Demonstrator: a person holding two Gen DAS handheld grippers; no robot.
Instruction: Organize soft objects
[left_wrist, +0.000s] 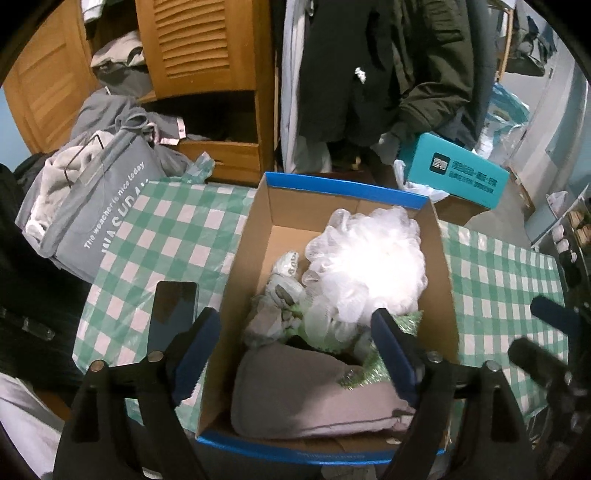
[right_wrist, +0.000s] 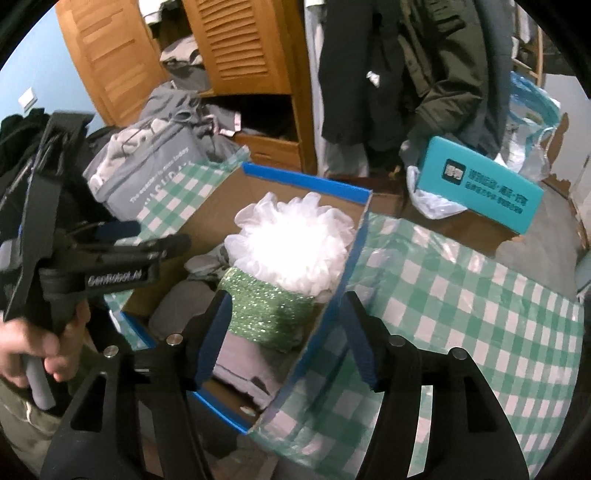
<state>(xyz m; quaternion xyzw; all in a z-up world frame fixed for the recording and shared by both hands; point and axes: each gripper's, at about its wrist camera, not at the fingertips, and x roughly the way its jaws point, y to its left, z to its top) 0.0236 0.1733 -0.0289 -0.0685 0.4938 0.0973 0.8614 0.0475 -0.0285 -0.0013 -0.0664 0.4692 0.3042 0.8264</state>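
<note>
1. Soft things already fill the cardboard box (left_wrist: 258, 236) on the checked tablecloth (left_wrist: 177, 221): a white bath pouf (left_wrist: 369, 266) at the far right, a green glittery sponge (right_wrist: 269, 314) just in front of it, a grey cloth (left_wrist: 306, 391) along the near side, and crumpled grey gloves (left_wrist: 277, 299) (hard to make out) to the left.
2. Left gripper (left_wrist: 295, 354) hangs over the box's near end, jaws spread wide, holding nothing.
3. Right gripper (right_wrist: 284, 336) straddles the box's right wall, also spread and holding nothing.
4. My guess is the step is settling the load. To do it well, press down gently on the pouf, since it stands higher than the rim and may spring out.
5. Keep the right gripper's fingers off the wall, or the box could slide.
6. A black phone (left_wrist: 173, 314) lies just left of the box; leave it alone.
</note>
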